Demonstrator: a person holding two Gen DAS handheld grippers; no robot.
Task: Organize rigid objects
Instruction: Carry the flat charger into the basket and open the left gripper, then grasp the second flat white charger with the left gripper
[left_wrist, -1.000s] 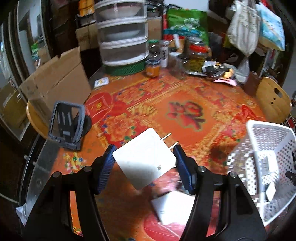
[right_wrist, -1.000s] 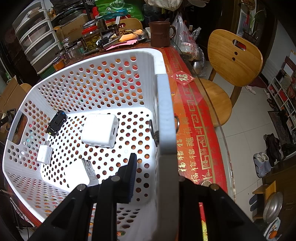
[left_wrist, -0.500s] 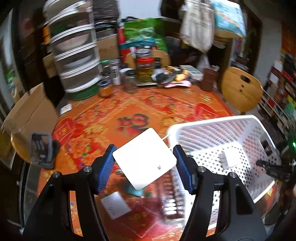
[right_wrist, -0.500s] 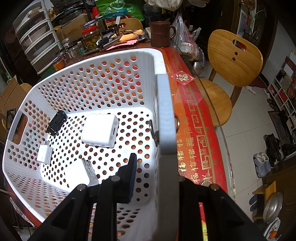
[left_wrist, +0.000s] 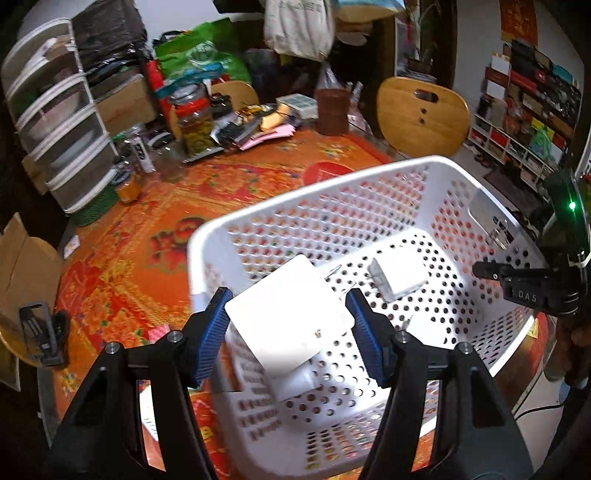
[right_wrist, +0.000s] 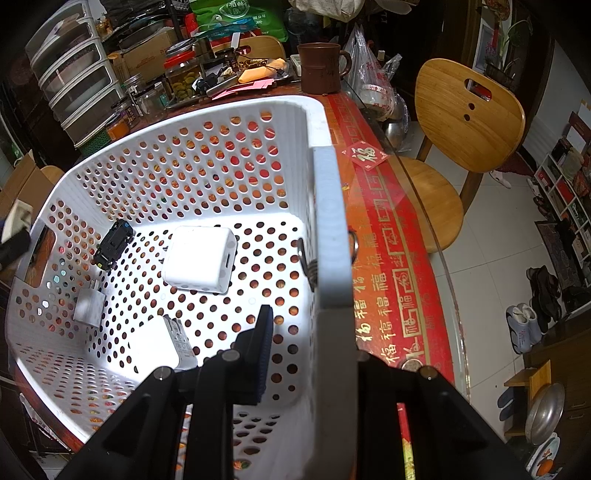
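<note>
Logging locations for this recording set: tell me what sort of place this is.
Most likely a home dining area doubling as storage. A table with a red patterned cloth holds a pickle jar and a brown mug; wooden chairs stand beside it, with shoes on the tiled floor.

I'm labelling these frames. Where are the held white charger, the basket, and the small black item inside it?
white charger (left_wrist: 288, 325): left wrist view, middle of its flat top face.
basket (right_wrist: 332, 229): right wrist view, on its near rim.
small black item (right_wrist: 112, 244): right wrist view, middle of its body on the basket floor.
</note>
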